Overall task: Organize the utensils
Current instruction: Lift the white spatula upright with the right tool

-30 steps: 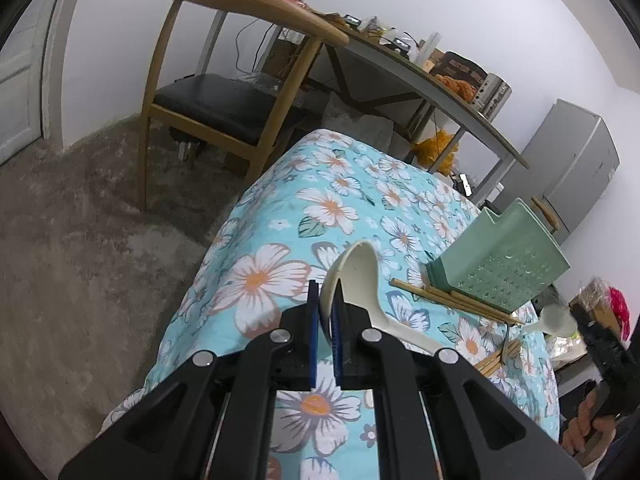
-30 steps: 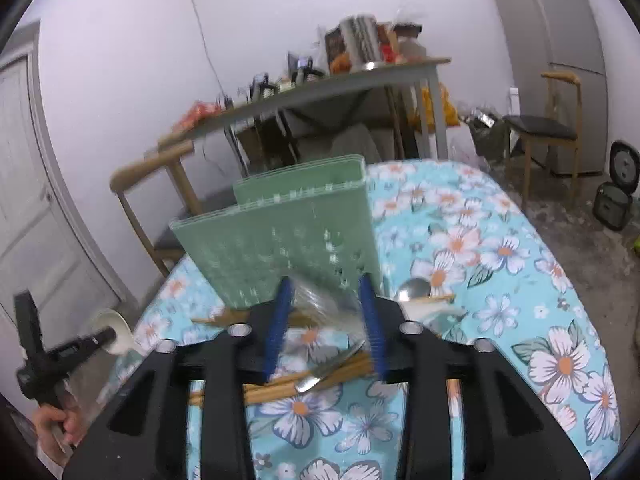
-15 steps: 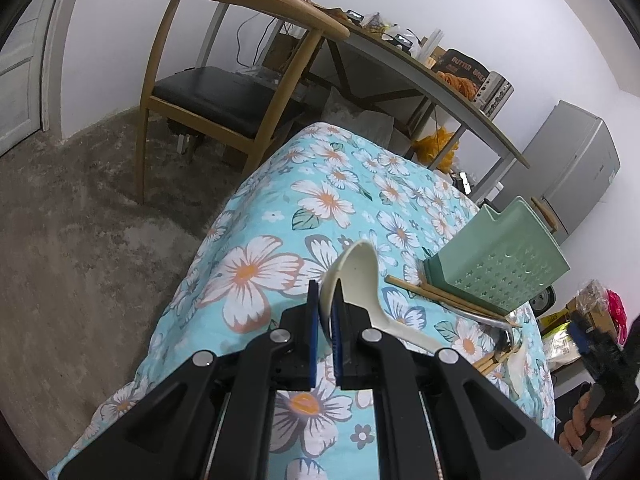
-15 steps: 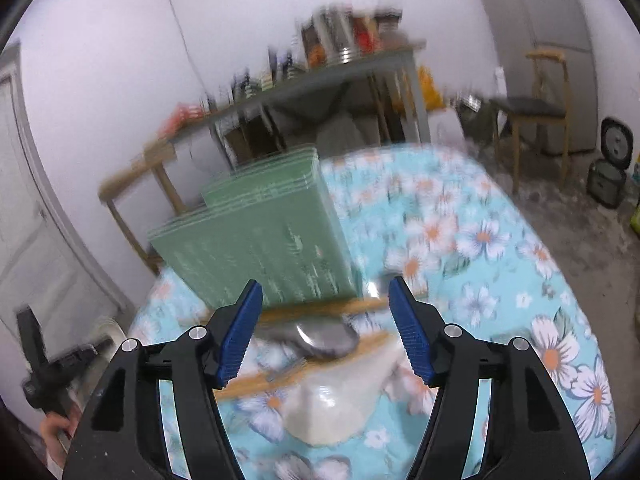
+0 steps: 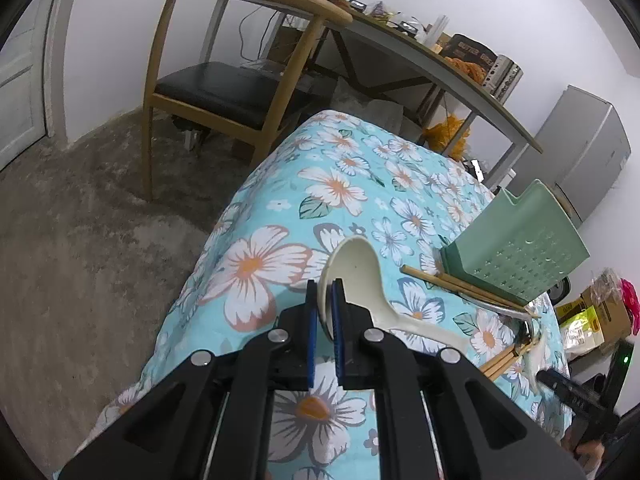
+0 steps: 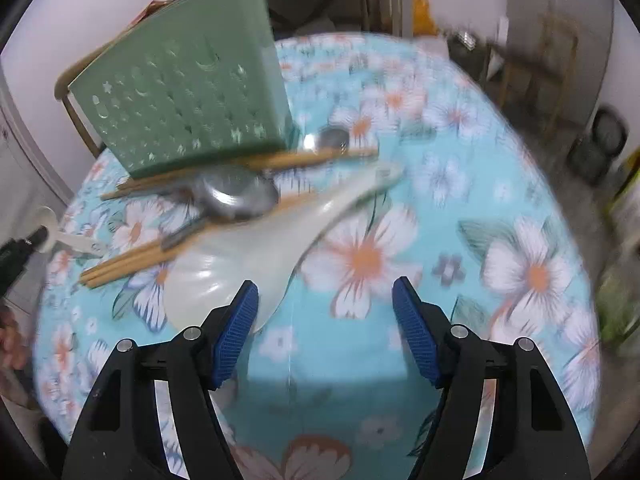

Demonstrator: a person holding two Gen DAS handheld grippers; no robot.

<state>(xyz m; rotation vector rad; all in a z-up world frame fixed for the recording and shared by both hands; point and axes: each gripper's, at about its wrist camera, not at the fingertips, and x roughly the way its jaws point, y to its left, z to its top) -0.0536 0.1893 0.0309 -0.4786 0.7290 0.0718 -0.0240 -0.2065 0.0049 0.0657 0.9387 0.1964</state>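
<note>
L hand-held gripper (image 5: 325,312) clamps ladle (image 5: 356,276) rim.

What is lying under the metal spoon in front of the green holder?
The metal spoon lies across wooden chopsticks, beside the translucent rice paddle. The green holder is solid-walled; its inside cannot be seen.

The left black two-finger gripper with blue ribbed pads (image 5: 325,307) has its fingers (image 5: 311,320) pressed close together, pinching the rim of a cream plastic ladle's bowl (image 5: 352,276) between them, its body angled downward. The right black gripper with blue pads (image 6: 325,312) has its fingers (image 6: 238,332) spread wide apart, nothing between them, tilted down toward the surface below. Its view is motion-blurred.
</note>
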